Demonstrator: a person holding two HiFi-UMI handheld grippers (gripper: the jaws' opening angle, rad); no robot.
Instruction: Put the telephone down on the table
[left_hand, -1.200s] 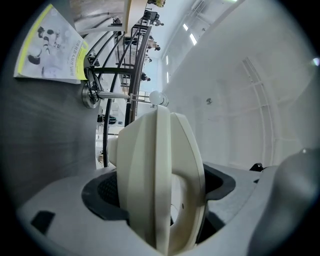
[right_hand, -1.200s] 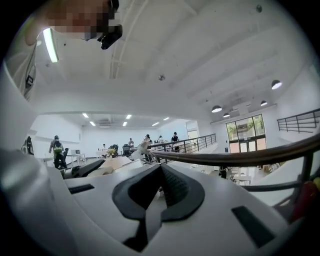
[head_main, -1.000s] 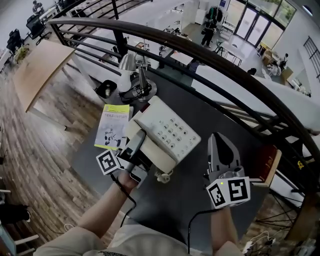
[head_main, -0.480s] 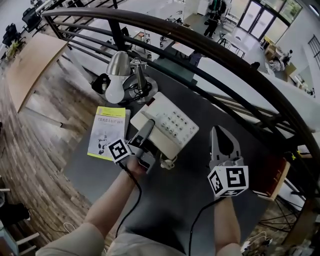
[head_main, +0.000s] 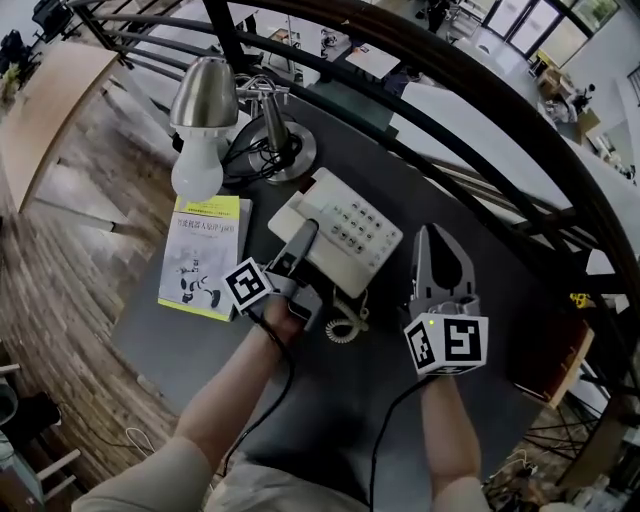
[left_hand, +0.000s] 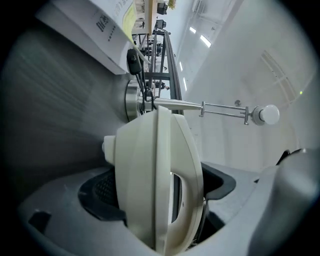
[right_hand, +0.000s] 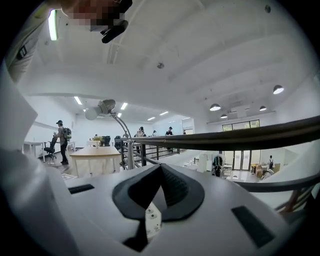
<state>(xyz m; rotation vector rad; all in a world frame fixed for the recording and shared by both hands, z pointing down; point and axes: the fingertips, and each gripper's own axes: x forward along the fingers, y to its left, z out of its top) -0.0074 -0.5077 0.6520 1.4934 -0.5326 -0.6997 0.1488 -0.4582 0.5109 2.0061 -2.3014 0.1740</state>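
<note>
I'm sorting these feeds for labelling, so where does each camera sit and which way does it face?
Head view: on the person's head, looking steeply down at the table; both forearms, left tool and right tool show.
Left gripper view: on the left tool, facing the lamp; its jaws clamp the telephone.
Right gripper view: on the right tool, facing the railing; its jaws are shut.
Shared: all three show the lamp.
</note>
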